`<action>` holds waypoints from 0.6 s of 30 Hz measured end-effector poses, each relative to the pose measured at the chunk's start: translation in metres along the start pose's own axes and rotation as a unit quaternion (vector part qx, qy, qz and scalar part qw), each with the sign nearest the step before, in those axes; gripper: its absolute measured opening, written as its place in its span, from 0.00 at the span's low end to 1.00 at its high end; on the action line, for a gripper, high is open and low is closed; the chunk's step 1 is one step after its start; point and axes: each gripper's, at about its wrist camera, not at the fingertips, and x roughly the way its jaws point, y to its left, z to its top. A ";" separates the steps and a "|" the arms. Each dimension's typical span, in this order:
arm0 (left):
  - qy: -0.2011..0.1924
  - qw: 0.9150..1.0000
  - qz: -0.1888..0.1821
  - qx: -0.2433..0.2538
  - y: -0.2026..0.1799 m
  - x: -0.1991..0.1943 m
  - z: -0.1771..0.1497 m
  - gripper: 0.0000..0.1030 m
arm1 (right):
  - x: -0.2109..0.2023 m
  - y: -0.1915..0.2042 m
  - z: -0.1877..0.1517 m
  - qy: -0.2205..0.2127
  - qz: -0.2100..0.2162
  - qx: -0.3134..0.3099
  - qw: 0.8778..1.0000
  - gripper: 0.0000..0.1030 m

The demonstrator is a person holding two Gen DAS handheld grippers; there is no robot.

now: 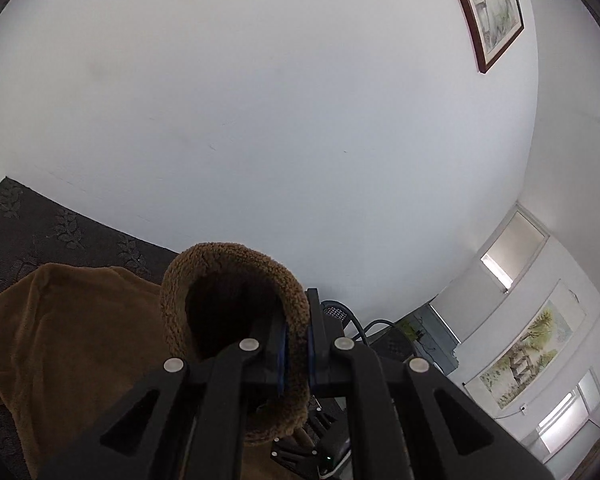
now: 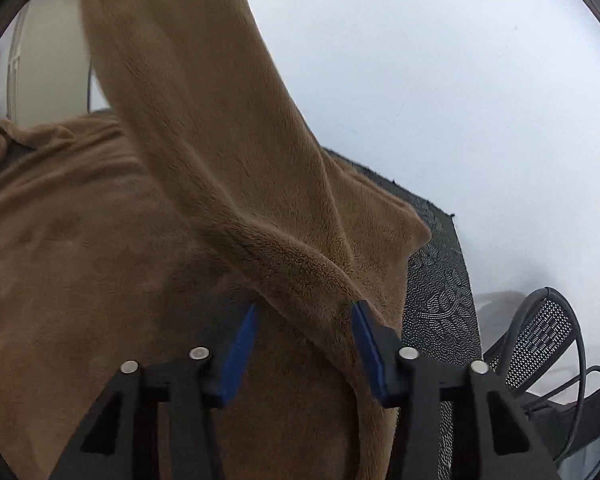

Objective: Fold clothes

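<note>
Brown fleece garment (image 2: 100, 240), plush and soft, lies spread over a dark patterned tablecloth (image 2: 440, 280), most of its body flat on the surface. One sleeve-like strip of it (image 2: 188, 100) rises steeply from the body toward the top left of the right wrist view, pulled taut. In the left wrist view the fuzzy brown cuff opening (image 1: 236, 304) stands up as a dark-hollowed tube, the rest of the garment draped behind it at lower left over the same leaf-patterned cloth (image 1: 40, 224).

Left gripper (image 1: 296, 344), black with blue pads: jaws closed tight on the cuff rim, fleece pinched between the pads, cuff lifted off the cloth.

Right gripper (image 2: 304, 320), same build: jaws spread wide, blue pads (image 2: 242, 344) either side of a thick fold ridge of the garment. The ridge runs between them, but not clamped; actual pad contact cannot be told.

White wall (image 1: 260, 120) behind table. Framed landscape paintings (image 1: 488, 8) on the wall at upper right and lower right of left view. Black mesh chair (image 2: 540, 340) just beside the table edge at right, dark cables looped around it.
</note>
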 end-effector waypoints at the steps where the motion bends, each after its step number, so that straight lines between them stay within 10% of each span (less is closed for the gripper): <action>1: 0.000 1.000 0.001 -0.001 0.002 0.001 0.001 0.08 | 0.006 -0.001 0.001 0.007 -0.006 0.003 1.000 0.49; 7: 0.000 1.000 0.016 -0.018 0.022 0.013 0.006 0.08 | 0.024 -0.026 0.002 0.040 -0.043 0.056 0.997 0.15; 18: 0.051 0.998 0.017 -0.028 0.062 0.066 0.005 0.08 | -0.005 -0.104 -0.007 0.017 -0.102 0.229 0.968 0.15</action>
